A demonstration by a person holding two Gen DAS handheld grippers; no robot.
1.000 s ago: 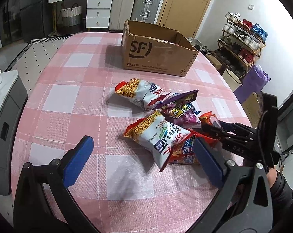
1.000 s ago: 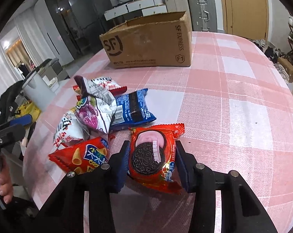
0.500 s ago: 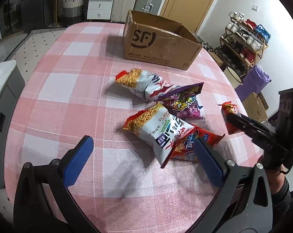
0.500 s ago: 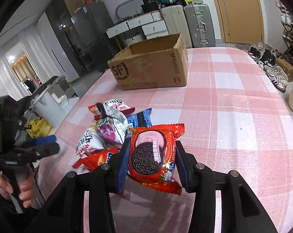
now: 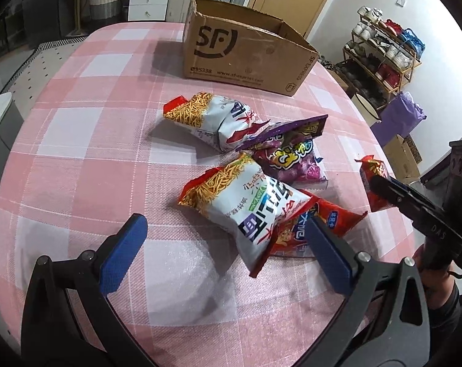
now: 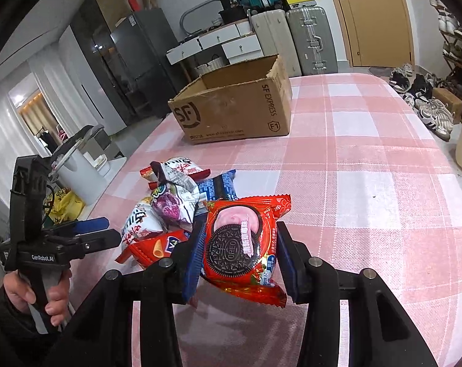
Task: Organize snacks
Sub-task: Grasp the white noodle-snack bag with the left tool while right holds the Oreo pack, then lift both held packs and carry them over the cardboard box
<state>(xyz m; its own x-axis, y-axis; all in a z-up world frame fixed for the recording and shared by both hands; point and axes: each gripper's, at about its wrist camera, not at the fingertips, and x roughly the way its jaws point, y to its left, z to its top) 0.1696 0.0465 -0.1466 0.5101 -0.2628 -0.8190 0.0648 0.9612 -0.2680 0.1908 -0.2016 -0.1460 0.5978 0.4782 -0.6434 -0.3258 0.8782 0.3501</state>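
My right gripper [image 6: 238,255] is shut on a red Oreo pack [image 6: 243,241] and holds it up above the pink checked table [image 6: 368,165]. The same pack [image 5: 373,180] shows at the right of the left wrist view. My left gripper [image 5: 224,253] is open and empty, low over the table's near side, just short of a noodle snack bag [image 5: 246,198]. Several snack bags lie in a heap: a second noodle bag [image 5: 212,119], a purple bag [image 5: 289,156], a red cone-snack bag [image 5: 310,229] and a blue Oreo pack [image 6: 218,186]. An open SF cardboard box [image 5: 246,52] stands at the far side.
The table edge curves close on the right [image 5: 393,244]. A shoe rack [image 5: 384,58] and a purple bag [image 5: 399,119] stand off the table to the right. Suitcases [image 6: 310,36] and drawers [image 6: 218,42] stand behind the box. A white bin [image 6: 74,168] stands off the left edge.
My right gripper has lifted the red Oreo pack off the table and away from the heap. My left gripper has risen slightly and stayed open.
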